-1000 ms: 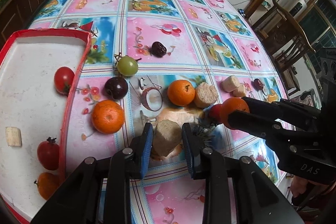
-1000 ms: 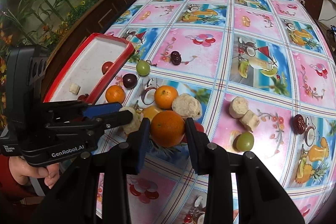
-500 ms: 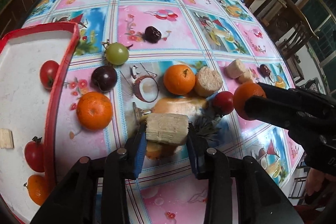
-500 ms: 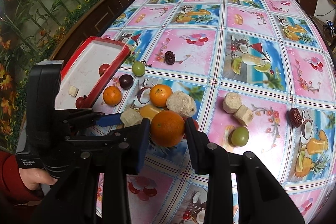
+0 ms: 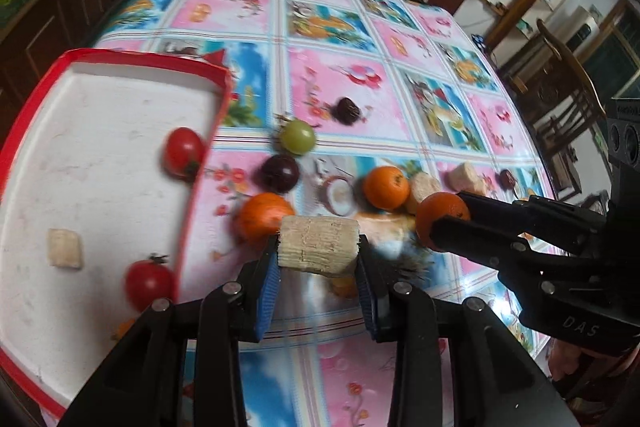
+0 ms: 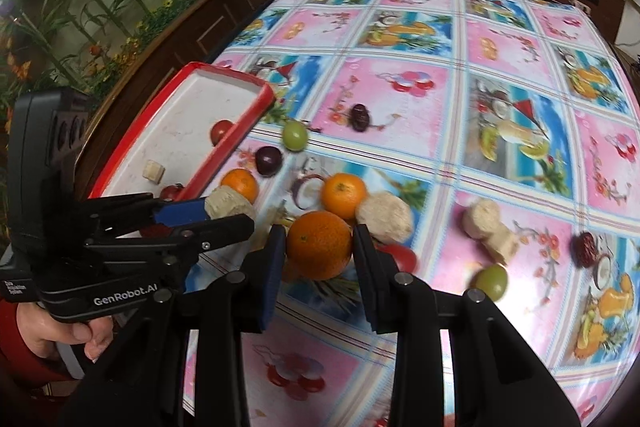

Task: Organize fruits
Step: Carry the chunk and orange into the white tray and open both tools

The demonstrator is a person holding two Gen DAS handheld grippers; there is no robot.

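Table under a bright fruit-print cloth, loose fruit scattered across its near half; the red-rimmed white tray sits at its left edge and already holds two cherry tomatoes and a small pale cube. Left gripper pinches a pale, fibrous cut chunk crosswise between its blue pads, lifted clear of the cloth and just right of the tray's rim. Right gripper pinches an orange, pads on both flanks, also off the cloth, close beside the left one. Step in hand, as I read it: carry both pieces over to the tray. To do it well, the left load should clear the raised rim before it comes down, and land on a bare patch away from the tomatoes so nothing gets knocked. The chunk looks crumbly, so the grip should stay even. The orange is round and will likely roll; set it down flat before the pads part. Risk: the two grippers crowd each other, so go one at a time. Left on the cloth: two oranges, green grape, dark plum.
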